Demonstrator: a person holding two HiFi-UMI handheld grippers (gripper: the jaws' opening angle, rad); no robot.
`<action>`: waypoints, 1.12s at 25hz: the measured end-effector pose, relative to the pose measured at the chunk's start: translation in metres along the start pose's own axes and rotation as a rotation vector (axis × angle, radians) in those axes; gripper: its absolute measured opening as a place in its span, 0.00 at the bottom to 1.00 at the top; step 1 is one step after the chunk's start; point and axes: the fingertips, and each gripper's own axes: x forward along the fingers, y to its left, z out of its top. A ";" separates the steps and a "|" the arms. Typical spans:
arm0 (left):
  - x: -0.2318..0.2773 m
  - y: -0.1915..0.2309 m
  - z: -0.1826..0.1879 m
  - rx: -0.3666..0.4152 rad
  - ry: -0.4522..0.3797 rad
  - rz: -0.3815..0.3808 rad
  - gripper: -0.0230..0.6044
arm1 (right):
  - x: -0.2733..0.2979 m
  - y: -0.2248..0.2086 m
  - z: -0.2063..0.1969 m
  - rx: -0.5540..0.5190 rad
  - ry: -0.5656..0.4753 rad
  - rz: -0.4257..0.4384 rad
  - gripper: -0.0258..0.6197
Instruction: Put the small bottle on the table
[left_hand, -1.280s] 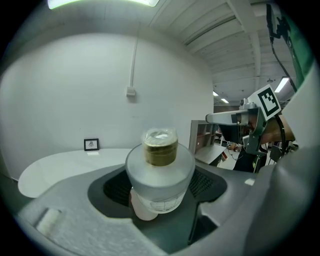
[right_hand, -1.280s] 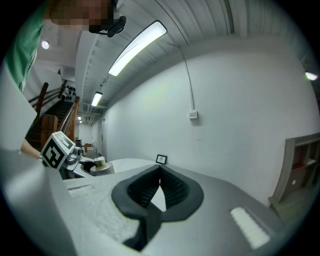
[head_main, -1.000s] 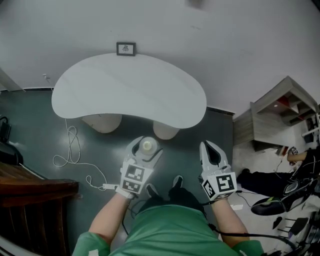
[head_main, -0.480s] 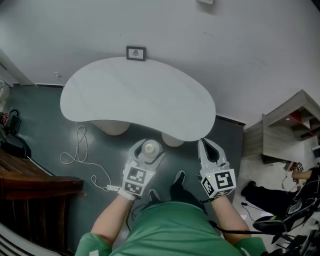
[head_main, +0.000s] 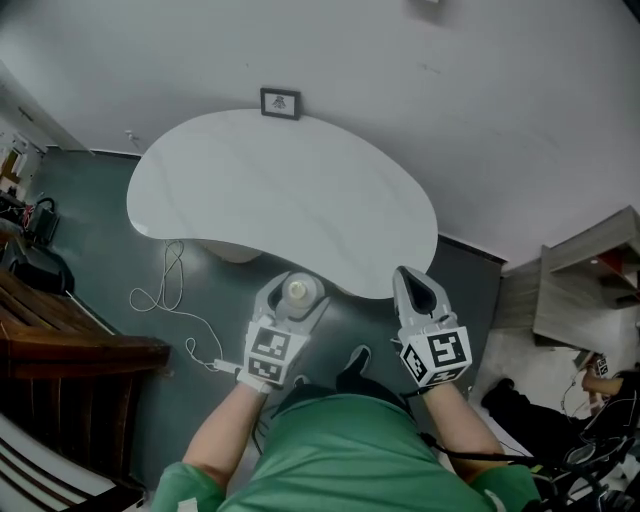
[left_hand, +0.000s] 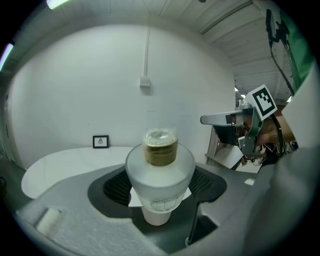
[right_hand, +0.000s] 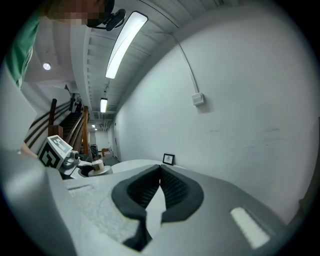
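Observation:
A small frosted bottle (left_hand: 159, 172) with a gold cap stands upright between the jaws of my left gripper (head_main: 293, 296), which is shut on it. In the head view the bottle (head_main: 296, 291) hangs just off the near edge of the white kidney-shaped table (head_main: 280, 195), over the floor. My right gripper (head_main: 418, 291) is shut with nothing in it, its tips at the table's near right edge. In the right gripper view the bottle (right_hand: 97, 164) and the left gripper show small at the left, and the jaws meet at the tips (right_hand: 160, 169).
A small framed picture (head_main: 280, 103) stands at the table's far edge against the white wall. A white cable (head_main: 165, 290) lies on the dark floor at the left. Dark wooden stairs (head_main: 70, 350) are at the far left. A grey shelf unit (head_main: 590, 290) stands at the right.
Both grippers and the view have shifted toward the table. The bottle stays held in the left gripper, now nearer the table's edge. The right gripper's tips now reach the table edge.

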 end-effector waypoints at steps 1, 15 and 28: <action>0.004 0.000 0.001 0.002 0.004 0.006 0.58 | 0.002 -0.003 0.001 0.002 -0.003 0.009 0.04; 0.074 0.013 0.000 0.011 0.044 -0.026 0.58 | 0.021 -0.057 -0.011 0.039 0.036 -0.037 0.04; 0.153 0.032 -0.026 0.162 0.087 -0.240 0.58 | 0.040 -0.078 -0.015 0.049 0.092 -0.237 0.04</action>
